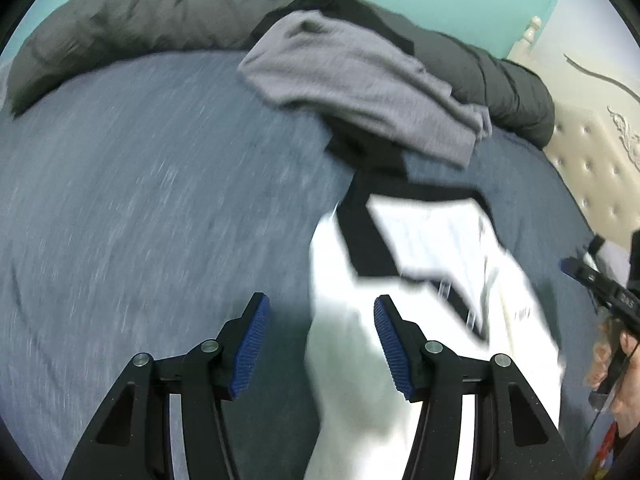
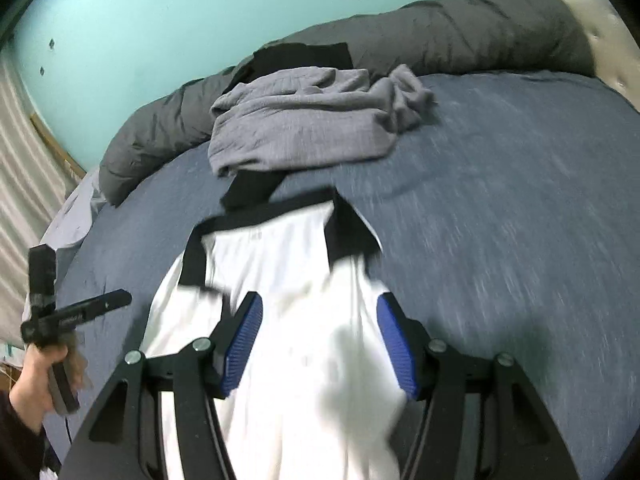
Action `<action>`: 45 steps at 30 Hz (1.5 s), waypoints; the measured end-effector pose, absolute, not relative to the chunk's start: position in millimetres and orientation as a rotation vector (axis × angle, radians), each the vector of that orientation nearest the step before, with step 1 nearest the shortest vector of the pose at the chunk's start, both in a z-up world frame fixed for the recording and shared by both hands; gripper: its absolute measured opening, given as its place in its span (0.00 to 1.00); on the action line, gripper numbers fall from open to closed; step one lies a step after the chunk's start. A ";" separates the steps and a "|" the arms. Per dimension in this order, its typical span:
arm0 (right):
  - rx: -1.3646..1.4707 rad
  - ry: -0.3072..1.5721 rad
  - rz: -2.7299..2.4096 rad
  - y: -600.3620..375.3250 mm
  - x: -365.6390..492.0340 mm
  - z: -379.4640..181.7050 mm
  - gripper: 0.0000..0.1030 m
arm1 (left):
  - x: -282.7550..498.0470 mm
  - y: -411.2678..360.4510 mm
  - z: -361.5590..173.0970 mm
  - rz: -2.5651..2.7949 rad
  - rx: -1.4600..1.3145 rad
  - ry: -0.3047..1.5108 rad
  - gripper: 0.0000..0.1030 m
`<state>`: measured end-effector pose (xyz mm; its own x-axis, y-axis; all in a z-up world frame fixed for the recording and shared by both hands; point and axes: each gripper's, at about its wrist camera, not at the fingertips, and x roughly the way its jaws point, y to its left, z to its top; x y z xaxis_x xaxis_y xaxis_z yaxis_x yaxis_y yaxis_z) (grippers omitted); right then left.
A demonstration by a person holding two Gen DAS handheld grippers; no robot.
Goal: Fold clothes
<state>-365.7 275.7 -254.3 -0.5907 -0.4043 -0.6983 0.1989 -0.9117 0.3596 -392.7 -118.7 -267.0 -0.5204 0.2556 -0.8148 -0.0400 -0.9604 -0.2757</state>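
Both the left gripper (image 1: 318,344) and right gripper (image 2: 320,344) stood open, apparently above the blurred white garment (image 2: 296,280) on the bed (image 2: 500,208).

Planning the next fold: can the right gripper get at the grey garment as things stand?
Probably yes. The right gripper stands open over the white garment; the grey garment lies uncovered further up the bed, nothing between.

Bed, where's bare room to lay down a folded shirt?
Free: the blue sheet left of the white shirt, up to the dark duvet, and the sheet right of that shirt in the right wrist view. Crowded: the middle, where the grey garment lies above the shirt.
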 end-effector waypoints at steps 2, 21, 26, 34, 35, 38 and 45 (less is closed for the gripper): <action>1.172 -0.371 -2.519 283.4 -336.8 -253.7 0.59 | -368.7 -130.1 -273.9 2.562 -1.452 -0.401 0.57; 1.070 -0.617 -2.572 335.2 -220.6 -286.3 0.59 | -289.5 -122.3 -310.9 2.568 -1.544 -0.442 0.57; 1.020 -0.587 -2.582 330.9 -220.2 -292.5 0.59 | -287.7 -119.7 -312.7 2.589 -1.531 -0.419 0.56; 1.008 -0.615 -2.514 322.7 -225.7 -299.4 0.59 | -285.8 -115.7 -318.7 2.598 -1.511 -0.418 0.49; 1.006 -0.606 -2.511 321.1 -226.1 -299.5 0.59 | -285.5 -115.1 -318.8 2.593 -1.511 -0.412 0.42; 0.999 -0.602 -2.514 320.2 -225.9 -299.1 0.59 | -285.0 -112.5 -317.0 2.591 -1.506 -0.379 0.23; 1.003 -0.642 -2.501 322.4 -227.1 -301.1 0.59 | -277.6 -109.0 -294.6 2.642 -1.452 -0.296 0.06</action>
<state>-227.1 322.4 -301.1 -0.6787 -0.4899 -0.5472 0.1657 -0.8280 0.5357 -277.6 -109.0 -294.6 -0.5355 0.1912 -0.8226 -0.0047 -0.9747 -0.2235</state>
